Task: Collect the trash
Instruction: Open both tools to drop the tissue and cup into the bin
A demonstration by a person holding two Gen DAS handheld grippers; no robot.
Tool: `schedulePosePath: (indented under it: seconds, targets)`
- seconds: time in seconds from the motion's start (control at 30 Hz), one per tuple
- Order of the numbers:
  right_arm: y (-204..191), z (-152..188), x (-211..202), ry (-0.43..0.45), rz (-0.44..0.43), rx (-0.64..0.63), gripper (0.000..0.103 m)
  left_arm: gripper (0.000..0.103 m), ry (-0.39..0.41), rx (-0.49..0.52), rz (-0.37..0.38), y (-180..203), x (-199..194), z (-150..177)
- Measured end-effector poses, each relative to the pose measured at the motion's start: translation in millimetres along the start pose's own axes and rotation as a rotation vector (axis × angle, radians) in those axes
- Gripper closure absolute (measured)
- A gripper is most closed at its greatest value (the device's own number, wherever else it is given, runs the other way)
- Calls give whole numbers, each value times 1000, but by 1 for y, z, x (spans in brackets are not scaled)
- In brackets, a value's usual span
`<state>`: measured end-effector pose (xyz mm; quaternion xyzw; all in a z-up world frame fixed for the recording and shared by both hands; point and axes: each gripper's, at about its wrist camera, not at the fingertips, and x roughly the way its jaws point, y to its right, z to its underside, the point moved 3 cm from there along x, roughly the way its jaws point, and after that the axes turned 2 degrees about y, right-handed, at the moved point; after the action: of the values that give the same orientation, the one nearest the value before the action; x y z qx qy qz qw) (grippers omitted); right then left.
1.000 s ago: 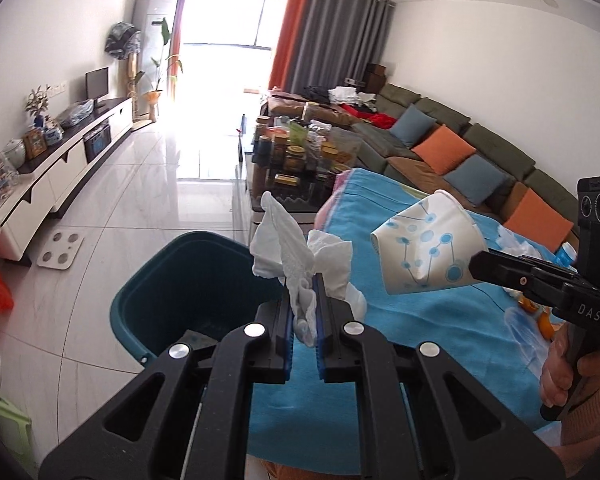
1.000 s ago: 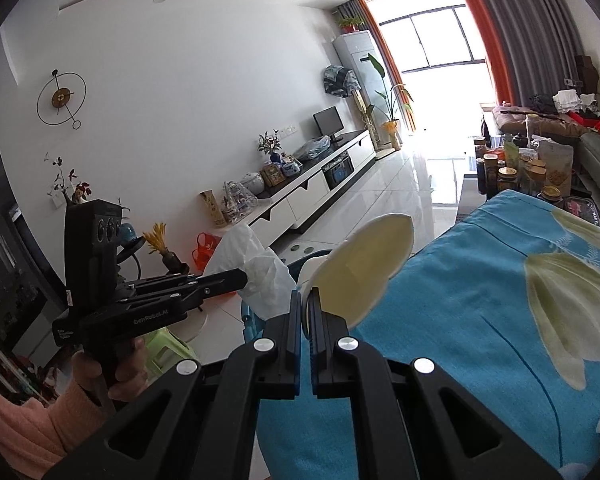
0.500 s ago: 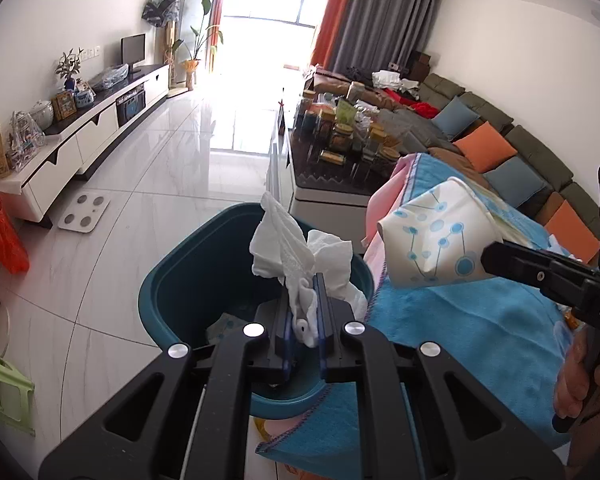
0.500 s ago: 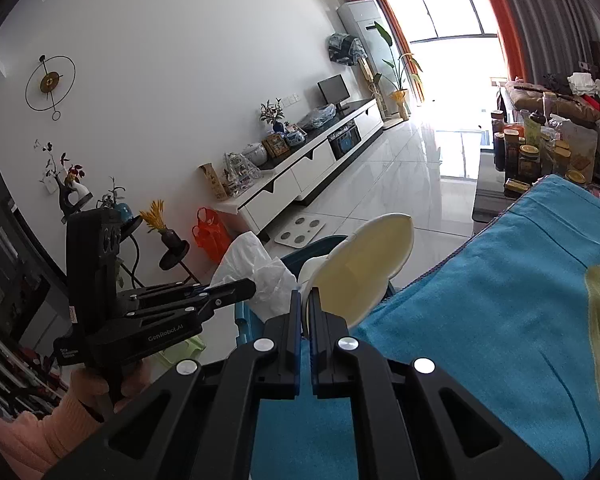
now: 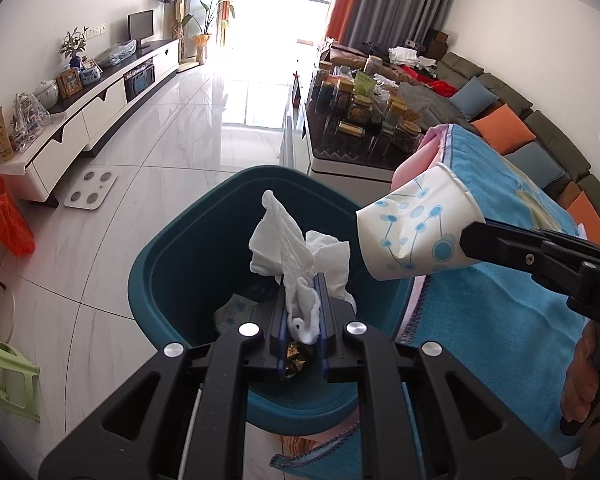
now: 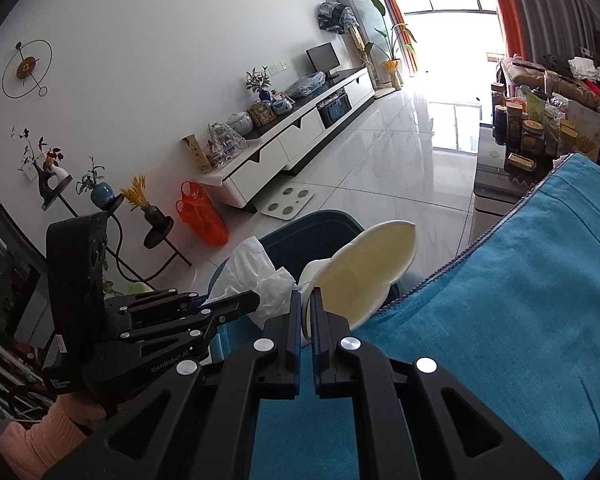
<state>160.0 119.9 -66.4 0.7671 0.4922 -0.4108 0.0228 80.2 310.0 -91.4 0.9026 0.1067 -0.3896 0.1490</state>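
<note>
The left claw (image 5: 300,304) is clamped narrow on a crumpled white tissue (image 5: 296,256), which bunches up out of the jaws at the centre of the left wrist view. Straight beneath and beyond it gapes the teal bin (image 5: 160,264); the tissue hangs inside the line of the bin's rim, with a printed wrapper and some dark scraps visible at the bottom. The bin's right rim touches the hanging hem of a blue cloth (image 5: 500,312) that drapes over the desk at the right of the frame.

The right claw (image 6: 307,308) is pinched nearly flat on the squashed wall of a paper cup (image 6: 364,272), whose cream inside faces the right wrist camera; in the left wrist view the cup's blue-dotted outside shows at centre right, level with the bin's far right rim and over the cloth edge rather than clearly over the opening.

Left of the bin, pale floor tiles (image 5: 180,152) lie open toward the window. A white scale (image 5: 91,190) and an orange bag (image 5: 6,216) sit near the white cabinet (image 5: 100,108) at the left, and a green stool (image 5: 4,376) stands in the lower left corner
</note>
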Motion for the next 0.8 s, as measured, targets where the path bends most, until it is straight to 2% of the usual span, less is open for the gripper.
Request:
schedulePosePath:
  seconds: [0.13,0.33,0.4,0.57,0.63,0.8]
  targets:
    - [0,-2,11,-14,11,8,97,91,-14,-6,-6,-2,12,0]
    - [-1,-6,20,-21,25,17,93,80,-23,-21,-19,-3,24,1]
    - [0,-5,19,-18,23,24,93,72,-24,-33,-21,-4,27,0]
    - [6,-3,9,-2,23,37,92,68,-15,-45,-25,-2,27,1]
    - [10,-1,0,12,19,45,86,65,4,-40,-22,-1,19,2]
    - [11,5,-32,64,20,31,83,59,66,-12,-2,11,-4,1]
